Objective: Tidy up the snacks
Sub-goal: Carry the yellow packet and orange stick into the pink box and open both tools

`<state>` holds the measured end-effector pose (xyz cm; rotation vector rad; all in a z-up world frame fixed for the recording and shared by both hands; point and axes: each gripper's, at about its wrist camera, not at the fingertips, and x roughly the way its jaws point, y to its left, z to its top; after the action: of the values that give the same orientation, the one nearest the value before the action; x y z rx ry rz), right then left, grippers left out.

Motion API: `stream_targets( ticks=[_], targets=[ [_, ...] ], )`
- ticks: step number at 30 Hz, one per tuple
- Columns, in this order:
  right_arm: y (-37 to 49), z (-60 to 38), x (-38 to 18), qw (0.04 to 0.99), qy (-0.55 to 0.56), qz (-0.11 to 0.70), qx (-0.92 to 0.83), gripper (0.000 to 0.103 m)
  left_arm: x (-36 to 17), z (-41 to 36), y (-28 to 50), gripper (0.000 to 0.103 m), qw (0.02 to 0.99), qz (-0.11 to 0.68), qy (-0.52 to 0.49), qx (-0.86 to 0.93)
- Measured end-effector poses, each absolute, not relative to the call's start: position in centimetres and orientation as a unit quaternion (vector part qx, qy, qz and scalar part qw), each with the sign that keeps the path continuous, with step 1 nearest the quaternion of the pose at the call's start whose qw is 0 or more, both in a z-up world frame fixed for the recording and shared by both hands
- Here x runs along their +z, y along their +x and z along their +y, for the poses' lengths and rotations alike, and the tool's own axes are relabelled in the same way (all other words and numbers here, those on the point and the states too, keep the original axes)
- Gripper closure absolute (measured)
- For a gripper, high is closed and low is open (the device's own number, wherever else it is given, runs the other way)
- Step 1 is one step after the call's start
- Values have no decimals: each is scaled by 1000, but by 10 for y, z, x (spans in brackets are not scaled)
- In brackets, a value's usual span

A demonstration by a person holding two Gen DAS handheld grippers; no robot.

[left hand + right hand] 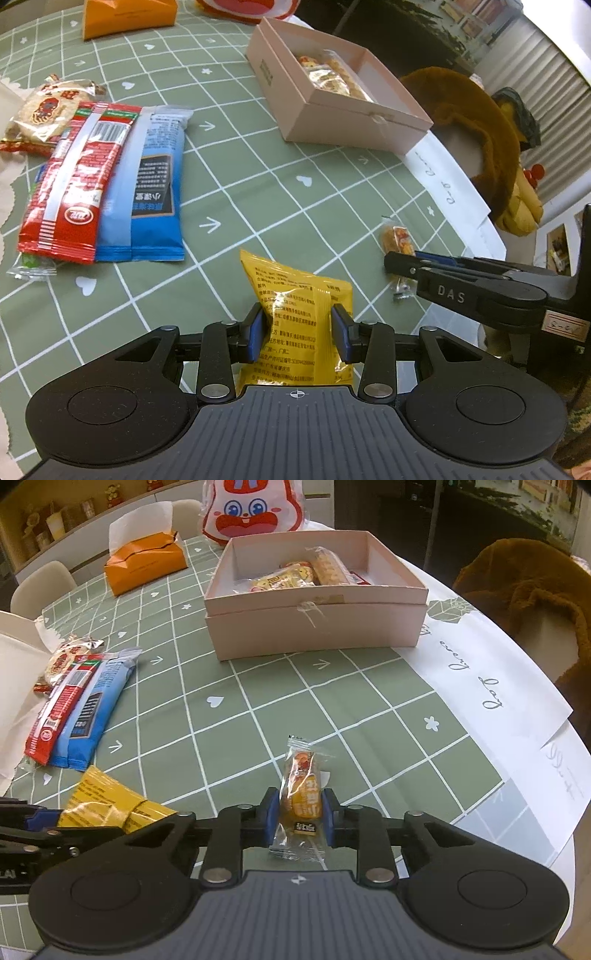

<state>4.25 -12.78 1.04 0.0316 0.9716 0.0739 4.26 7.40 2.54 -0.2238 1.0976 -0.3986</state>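
Here, left gripper (298,334) angled down over green tablecloth (258,177), pinching yellow packet (299,302); right gripper (300,818) likewise tilted, clamped on small orange snack (302,794).

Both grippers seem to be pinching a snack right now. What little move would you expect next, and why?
Probably a short lift, then a carry toward the pink box. The right gripper is closed on the small orange snack, and the left gripper pinches the yellow packet, while both packets are low at the tablecloth. The box sits open ahead with snacks already inside.
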Motion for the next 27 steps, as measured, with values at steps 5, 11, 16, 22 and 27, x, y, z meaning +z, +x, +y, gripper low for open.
stream_targets(
  ticks=[5,11,16,22,27],
  targets=[
    [34,-129,21,888,20,458,46,81,24,72,42,60,827,520,-103,-188],
    [24,-142,41,895,29,442,51,81,33,70,45,60,833,509,-110,-189],
    [33,-165,96,920,30,388,57,82,101,71,78,60,864,440,-132,-204],
    [87,-199,197,955,12,290,60,82,198,56,146,60,901,346,-152,-215],
    [146,-224,226,962,17,262,79,82,214,26,208,59,904,333,-160,-216]
  ],
)
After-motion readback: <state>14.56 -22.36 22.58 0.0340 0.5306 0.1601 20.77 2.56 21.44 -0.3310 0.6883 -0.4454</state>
